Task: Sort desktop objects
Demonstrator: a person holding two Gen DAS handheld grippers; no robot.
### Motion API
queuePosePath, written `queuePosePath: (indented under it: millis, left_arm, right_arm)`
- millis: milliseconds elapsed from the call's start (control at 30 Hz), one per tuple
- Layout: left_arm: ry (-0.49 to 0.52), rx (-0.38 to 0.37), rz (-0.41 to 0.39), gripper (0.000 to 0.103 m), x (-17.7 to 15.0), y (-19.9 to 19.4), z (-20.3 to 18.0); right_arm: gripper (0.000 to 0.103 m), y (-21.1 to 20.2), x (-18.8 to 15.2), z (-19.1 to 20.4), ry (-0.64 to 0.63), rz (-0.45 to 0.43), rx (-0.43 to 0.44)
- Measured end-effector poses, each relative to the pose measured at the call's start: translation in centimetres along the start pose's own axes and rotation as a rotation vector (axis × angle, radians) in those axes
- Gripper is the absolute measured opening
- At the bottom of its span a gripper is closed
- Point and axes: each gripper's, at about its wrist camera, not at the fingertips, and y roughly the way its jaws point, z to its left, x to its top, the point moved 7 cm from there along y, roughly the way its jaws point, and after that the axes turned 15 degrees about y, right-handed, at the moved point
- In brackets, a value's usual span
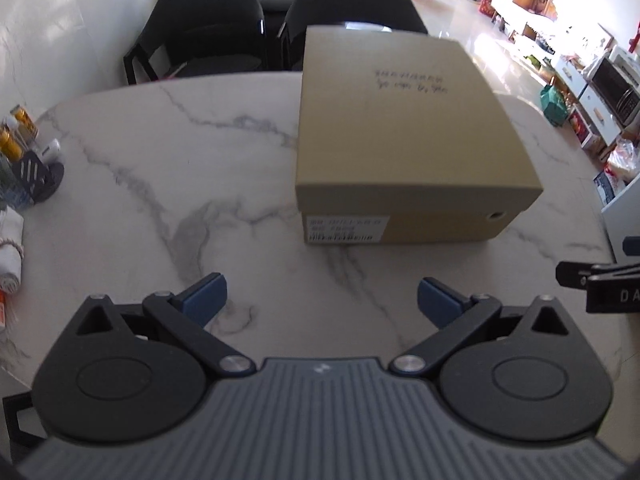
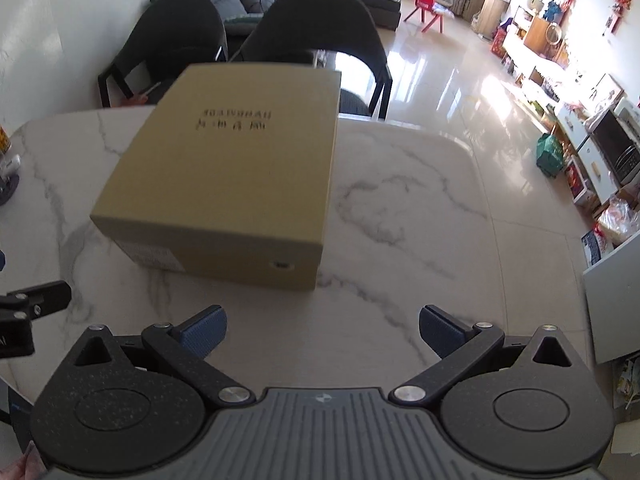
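Desktop objects were few in my two views: one closed tan cardboard shoe box (image 1: 408,128) sat on the white marble worktop (image 1: 160,184), toward its far side, with black chairs (image 1: 208,28) behind it. Small bits, like gold-topped bottles (image 1: 16,132) and a black stand (image 1: 36,176), stood crowded at the worktop's left edge. My left gripper (image 1: 322,300) hung over bare marble in front of the box, spread wide with nothing in it. My right gripper (image 2: 322,330) was the same, wide apart and empty.

I guessed the box was stiff and light, but I could not see inside, so it might have been heavy. Its smooth sides (image 2: 224,256) looked slippery. The box looked too wide for one gripper, so pressing one on each side seemed safest. The lid might lift off if pinched alone.
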Motion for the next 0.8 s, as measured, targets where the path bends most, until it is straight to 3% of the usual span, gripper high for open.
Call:
queuePosePath:
  millis: [100, 367, 500, 800]
  left_arm:
    - [-0.007, -0.007, 0.064, 0.103, -1.6, 3.3, 0.7]
    - [0.020, -0.013, 0.068, 0.103, -3.7, 10.4, -0.1]
    - [0.037, 0.020, -0.010, 0.103, -3.9, 11.9, -0.8]
    - [-0.022, 0.113, -0.208, 0.103, -4.3, 11.5, -1.7]
  right_arm:
    - [0.103, 4.4, -1.8, -0.1, 0.037, 0.071, -0.020]
    - [0.103, 10.9, -3.0, 0.7, 0.102, -0.001, -0.011]
    - [0.103, 13.0, -3.4, 1.0, 0.124, -0.063, 0.006]
    - [0.103, 12.9, -3.2, -0.6, 0.107, -0.197, 0.066]
